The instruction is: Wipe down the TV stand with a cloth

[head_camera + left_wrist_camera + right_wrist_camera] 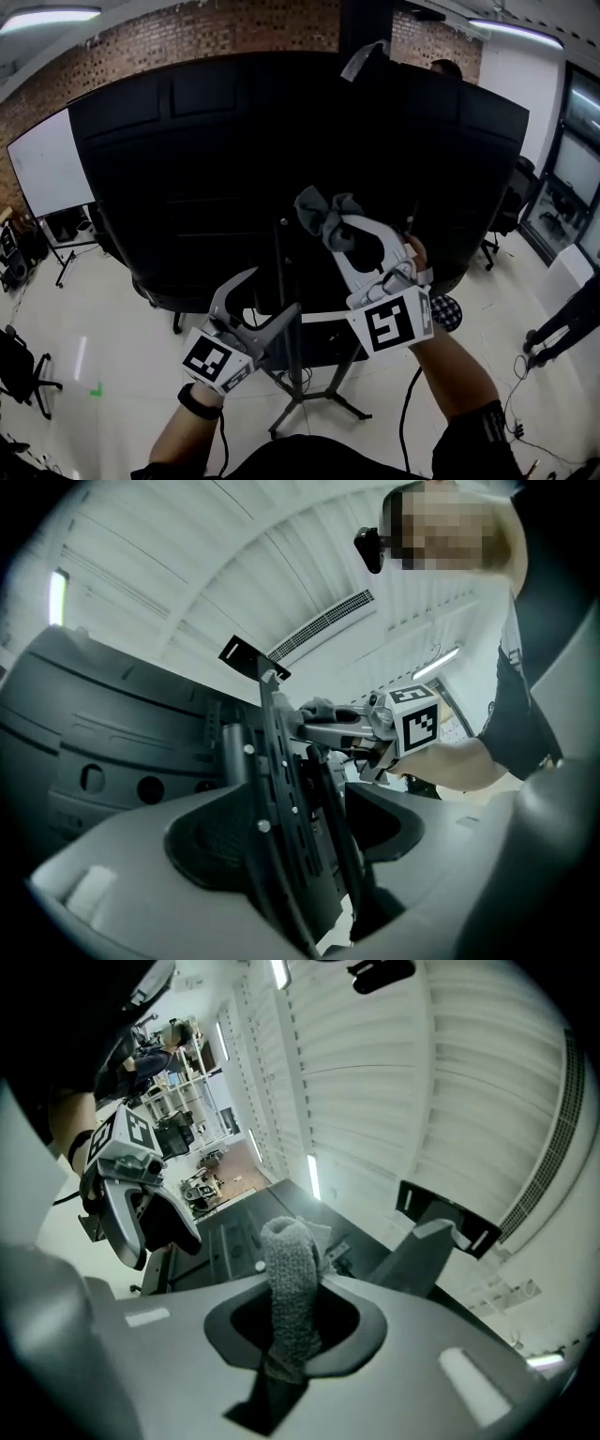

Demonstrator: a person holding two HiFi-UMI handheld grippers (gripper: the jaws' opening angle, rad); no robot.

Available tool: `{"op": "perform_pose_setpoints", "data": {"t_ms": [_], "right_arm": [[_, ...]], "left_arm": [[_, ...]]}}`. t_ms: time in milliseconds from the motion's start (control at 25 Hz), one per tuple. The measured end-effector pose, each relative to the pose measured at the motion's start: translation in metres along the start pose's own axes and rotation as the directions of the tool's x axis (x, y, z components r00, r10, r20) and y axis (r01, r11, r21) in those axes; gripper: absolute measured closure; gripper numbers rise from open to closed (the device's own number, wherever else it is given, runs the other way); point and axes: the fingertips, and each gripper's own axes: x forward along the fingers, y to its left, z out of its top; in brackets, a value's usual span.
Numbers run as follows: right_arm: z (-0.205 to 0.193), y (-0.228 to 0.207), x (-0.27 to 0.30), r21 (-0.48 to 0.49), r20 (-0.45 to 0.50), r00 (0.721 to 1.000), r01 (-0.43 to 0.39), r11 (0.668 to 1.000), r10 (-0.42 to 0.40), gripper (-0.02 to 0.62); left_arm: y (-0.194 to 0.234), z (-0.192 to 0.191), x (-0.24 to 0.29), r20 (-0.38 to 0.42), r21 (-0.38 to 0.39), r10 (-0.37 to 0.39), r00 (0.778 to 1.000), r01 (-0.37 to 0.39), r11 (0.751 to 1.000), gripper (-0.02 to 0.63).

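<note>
The TV stand's black upright rises from tripod legs behind the big black TV back. My right gripper is shut on a grey cloth, held against the TV's back just right of the upright. In the right gripper view the knitted cloth stands up out of the jaws of the right gripper. My left gripper sits lower on the upright. In the left gripper view the black mounting rail runs between the jaws of the left gripper, which close on it.
A whiteboard on a wheeled frame stands at the left, with a black chair near the floor there. An office chair and a person's legs are at the right. Cables hang by the stand's legs.
</note>
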Motion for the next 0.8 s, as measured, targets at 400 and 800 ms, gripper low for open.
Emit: {"op": "perform_pose_setpoints", "data": {"t_ms": [400, 800], "right_arm": [[0.071, 0.096, 0.110, -0.162, -0.070, 0.986, -0.159, 0.974, 0.150, 0.551], [0.087, 0.155, 0.196, -0.388, -0.219, 0.958, -0.261, 0.884, 0.187, 0.551]], "left_arm": [[0.075, 0.009, -0.082, -0.012, 0.028, 0.092, 0.996, -0.092, 0.995, 0.268], [0.115, 0.001, -0.126, -0.013, -0.003, 0.132, 0.991, -0.133, 0.991, 0.268]]}}
